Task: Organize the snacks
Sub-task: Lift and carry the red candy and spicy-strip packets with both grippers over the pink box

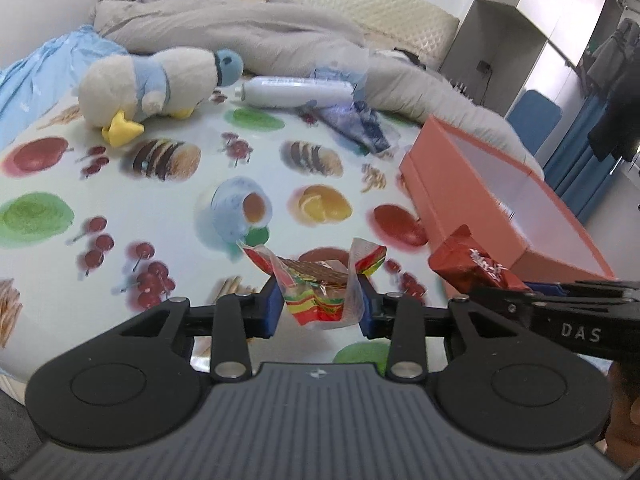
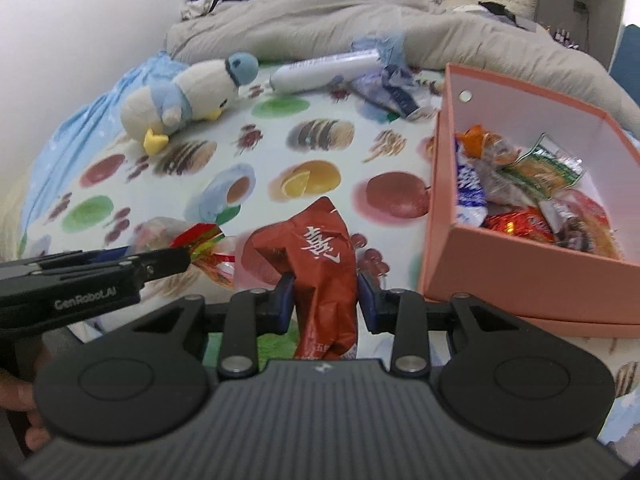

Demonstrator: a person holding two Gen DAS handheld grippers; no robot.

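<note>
Left wrist view: left gripper [image 1: 320,304] is pinching a striped wafer pack [image 1: 316,288]; right gripper [image 2: 326,300] is clamping a red packet [image 2: 320,256], box [image 2: 500,276] just right.

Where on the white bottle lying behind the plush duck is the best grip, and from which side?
Grip the white bottle mid-body, coming from above with the jaws across its width. It lies flat on the printed sheet, its long round sides exposed, while the crumpled blue wrapper crowds its far end.

A plush penguin [image 1: 160,92] lies on the fruit-print cloth [image 1: 120,184] near a white bottle [image 1: 296,92] and grey duvet [image 1: 240,20].
</note>
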